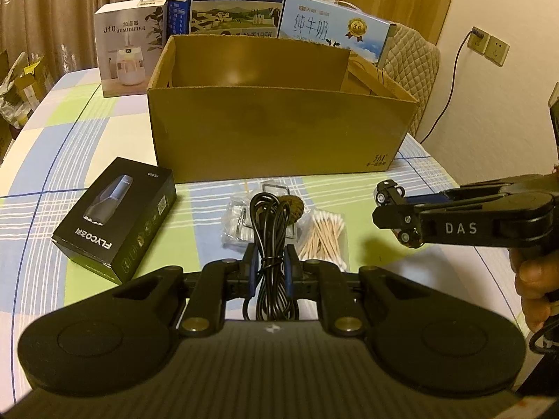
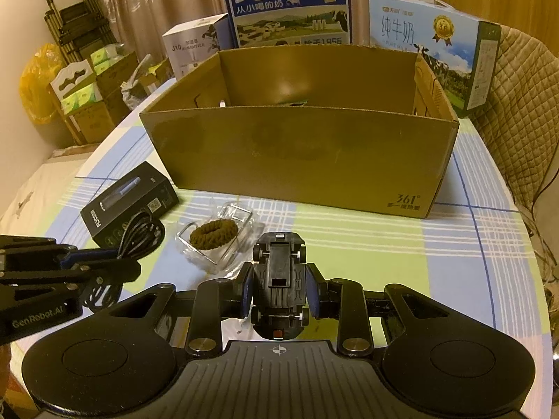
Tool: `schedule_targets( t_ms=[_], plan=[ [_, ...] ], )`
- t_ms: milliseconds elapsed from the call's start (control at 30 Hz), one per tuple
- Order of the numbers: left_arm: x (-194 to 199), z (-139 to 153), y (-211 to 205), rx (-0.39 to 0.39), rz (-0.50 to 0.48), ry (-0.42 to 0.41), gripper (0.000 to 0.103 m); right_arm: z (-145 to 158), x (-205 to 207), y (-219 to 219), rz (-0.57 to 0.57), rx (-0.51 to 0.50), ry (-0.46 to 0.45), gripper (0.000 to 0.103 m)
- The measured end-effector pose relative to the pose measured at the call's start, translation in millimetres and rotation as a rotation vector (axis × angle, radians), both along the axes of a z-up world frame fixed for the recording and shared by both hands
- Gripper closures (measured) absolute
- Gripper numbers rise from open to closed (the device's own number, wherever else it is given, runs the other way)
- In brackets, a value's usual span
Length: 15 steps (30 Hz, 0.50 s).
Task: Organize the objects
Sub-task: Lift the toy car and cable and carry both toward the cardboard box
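- Clamping one coiled black cable [image 1: 269, 244] in my left gripper [image 1: 269, 262], jaws nearly closed, long axis running up the frame's lower centre.
- Pinching one black toy car [image 2: 278, 279] in my right gripper [image 2: 279, 291], pointing up-frame toward the cardboard box [image 2: 297, 153].
- Beyond, on the table [image 1: 104, 118]: one black shaver box [image 1: 115, 220], one cotton-swab pack [image 1: 323, 235], one brown hair tie [image 2: 213, 232], two milk cartons.

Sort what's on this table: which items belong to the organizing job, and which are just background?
Job items:
- open brown cardboard box
- bundled black cable, held by the left gripper
- small black toy car, held by the right gripper
- black shaver box
- brown hair tie
- bag of wooden cotton swabs

Background:
- white humidifier box
- two blue milk cartons
- quilted chair
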<state>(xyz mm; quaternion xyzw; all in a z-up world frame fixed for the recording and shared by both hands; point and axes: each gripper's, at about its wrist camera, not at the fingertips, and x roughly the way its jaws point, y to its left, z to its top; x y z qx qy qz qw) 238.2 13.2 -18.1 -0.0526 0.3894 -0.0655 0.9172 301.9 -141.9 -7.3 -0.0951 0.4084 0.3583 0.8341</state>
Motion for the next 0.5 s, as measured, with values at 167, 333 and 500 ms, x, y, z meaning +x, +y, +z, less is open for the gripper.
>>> schedule_targets(
  t_ms=[167, 333, 500],
  plan=[
    [0.4, 4.3, 2.7, 0.000, 0.009, -0.016, 0.092, -0.3, 0.5, 0.3, -0.002, -0.001, 0.000, 0.075],
    [1.5, 5.2, 1.0, 0.000, 0.007, -0.018, 0.092, -0.3, 0.9, 0.0, 0.000, 0.001, 0.000, 0.075],
    [1.3, 5.4, 0.9, 0.002, 0.007, -0.019, 0.092, 0.5, 1.8, -0.7, -0.003, 0.001, -0.002, 0.075]
  ],
)
